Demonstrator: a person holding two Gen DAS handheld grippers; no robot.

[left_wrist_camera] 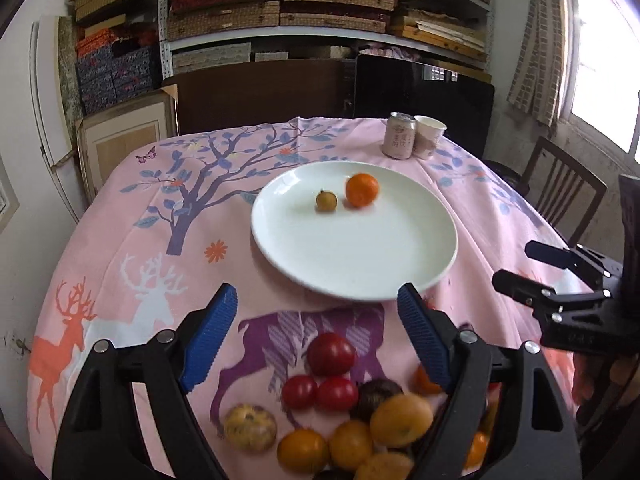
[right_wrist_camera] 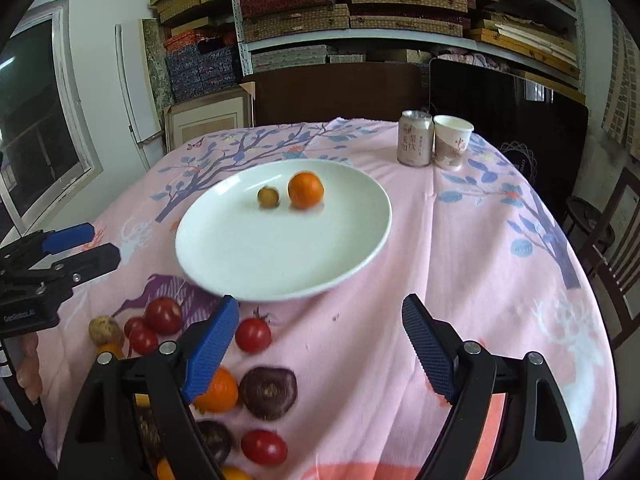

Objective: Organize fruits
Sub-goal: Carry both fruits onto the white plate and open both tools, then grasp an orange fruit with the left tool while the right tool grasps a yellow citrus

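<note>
Plate (right_wrist_camera: 248, 256): centre of tablecloth (right_wrist_camera: 460, 264), near rim just ahead of both grippers.
On plate: orange (right_wrist_camera: 305, 189) and small yellowish fruit (right_wrist_camera: 268, 196), side by side; both round, no long axis.
Loose fruit pile (left_wrist_camera: 344, 412): near table edge, off plate.
Left gripper (left_wrist_camera: 316, 308): spread, empty.
Right gripper (right_wrist_camera: 320, 320): spread, empty.
Open room: bare cloth right of plate; can (right_wrist_camera: 415, 139) and cup (right_wrist_camera: 451, 142) at far edge.

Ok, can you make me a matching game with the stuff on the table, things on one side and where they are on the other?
Things:
1. orange
2. drink can
3. red tomatoes
4. paper cup

Places:
A. on the cloth, just in front of the plate
B. at the far edge of the table, left of the cup
C. on the white plate
D. at the far edge, right of the can

Pairs: 1-C, 2-B, 3-A, 4-D
</note>
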